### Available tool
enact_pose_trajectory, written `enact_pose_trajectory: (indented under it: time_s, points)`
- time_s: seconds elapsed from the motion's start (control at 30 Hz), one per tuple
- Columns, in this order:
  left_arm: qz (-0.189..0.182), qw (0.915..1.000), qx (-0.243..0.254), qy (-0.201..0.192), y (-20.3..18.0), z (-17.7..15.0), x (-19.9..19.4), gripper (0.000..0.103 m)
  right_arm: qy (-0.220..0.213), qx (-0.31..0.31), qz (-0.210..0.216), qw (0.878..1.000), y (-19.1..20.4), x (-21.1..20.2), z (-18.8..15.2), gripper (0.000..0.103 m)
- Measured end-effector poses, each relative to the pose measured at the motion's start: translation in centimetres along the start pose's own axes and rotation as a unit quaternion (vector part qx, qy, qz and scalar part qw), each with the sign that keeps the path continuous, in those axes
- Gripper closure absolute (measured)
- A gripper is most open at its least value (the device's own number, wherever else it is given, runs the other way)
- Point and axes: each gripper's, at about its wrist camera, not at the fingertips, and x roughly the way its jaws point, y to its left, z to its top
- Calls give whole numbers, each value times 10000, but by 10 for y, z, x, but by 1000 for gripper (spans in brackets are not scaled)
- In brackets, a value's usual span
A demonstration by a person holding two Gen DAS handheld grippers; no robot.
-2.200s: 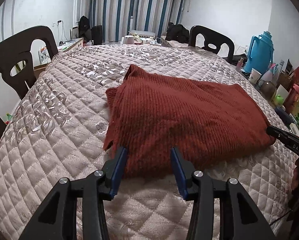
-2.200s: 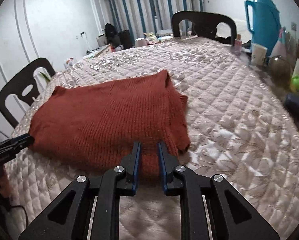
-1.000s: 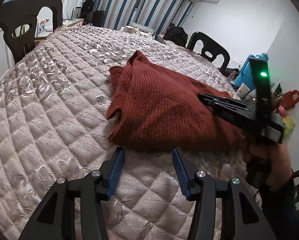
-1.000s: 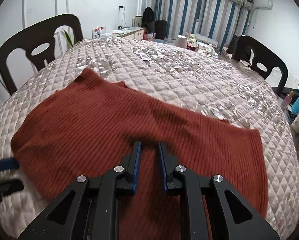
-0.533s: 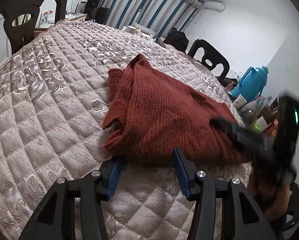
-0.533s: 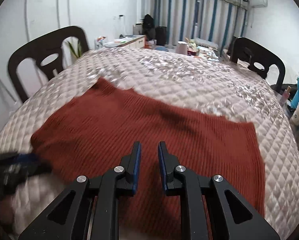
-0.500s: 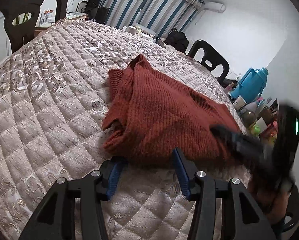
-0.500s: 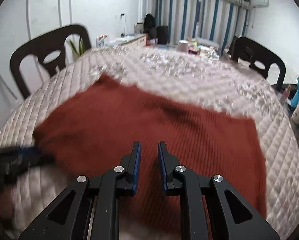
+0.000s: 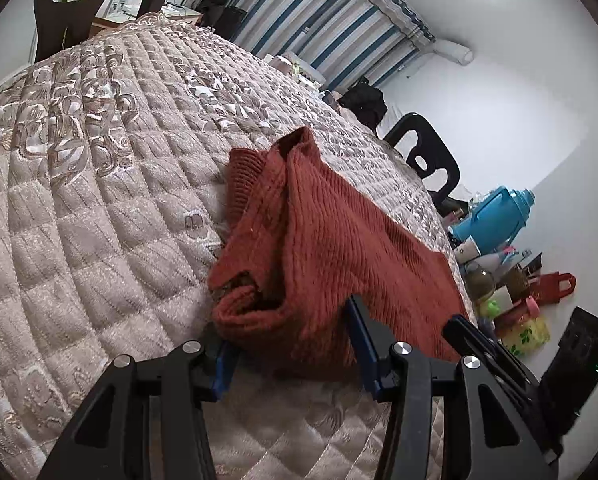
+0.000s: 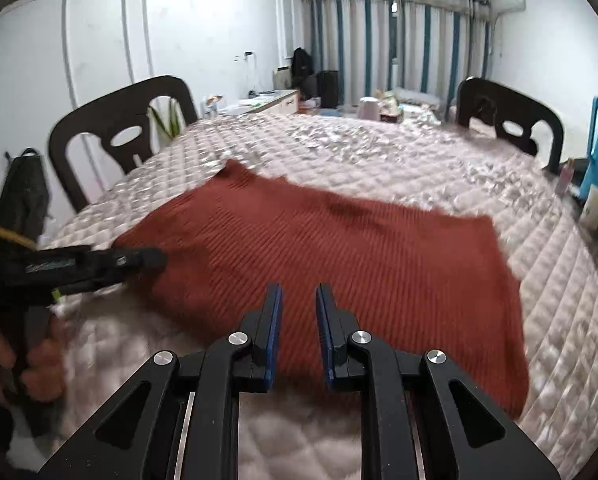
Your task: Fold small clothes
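A rust-red knitted sweater [image 9: 339,240] lies folded on the quilted table cover [image 9: 99,200]. My left gripper [image 9: 289,324] is open, with blue pads either side of the sweater's near left corner. That corner is bunched up between the fingers and hides the left fingertip. In the right wrist view the sweater [image 10: 339,248] spreads flat. My right gripper [image 10: 299,288] hovers over its near edge, its jaws a narrow gap apart with nothing between them. The left gripper [image 10: 139,260] shows at the sweater's left corner, a hand [image 10: 39,364] on its handle. The right gripper's finger [image 9: 479,344] appears at lower right.
Dark chairs [image 10: 119,136] [image 10: 511,120] stand around the table. A blue thermos [image 9: 495,220], cups, bottles and a red bag [image 9: 555,286] crowd the table's right edge. More clutter [image 10: 379,108] sits at the far end before striped curtains.
The left gripper has rolled and pushed forward, so the sweater's corner now sits bunched between its fingers. The right gripper has drawn back toward the sweater's near edge.
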Motion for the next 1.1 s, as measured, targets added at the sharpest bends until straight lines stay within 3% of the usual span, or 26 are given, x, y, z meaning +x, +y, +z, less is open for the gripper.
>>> enact_pose_trajectory:
  time_s: [0.1,0.13,0.23,0.37,0.63,0.9,1.1]
  points:
    - [88,9999,73,-29,-4,3,2,57,326,2,-113,9994,0,29,-1,86]
    - [133,9998,125,-31,-6,4,3,67,433,14,-112,9990,-1,35,-1,86]
    - [184,9994,278,-27,-10,8,2,78,389,-31,-114,9992,0,32,0,86]
    - [155,9981,583,-160,-26,11,-7,83,365,188,93,9991,-6,20,-4,86]
    - [-291,9928,1109,-351,-74,29,-20,91,135,923,280,9952,-38,-20,-23,86]
    - [-798,9751,2051,-258,-162,28,3,93,-194,1575,-85,9873,-84,-66,-46,86]
    - [-1125,9560,2682,376,-217,-11,51,93,-344,1955,-386,9793,-115,-89,-63,86]
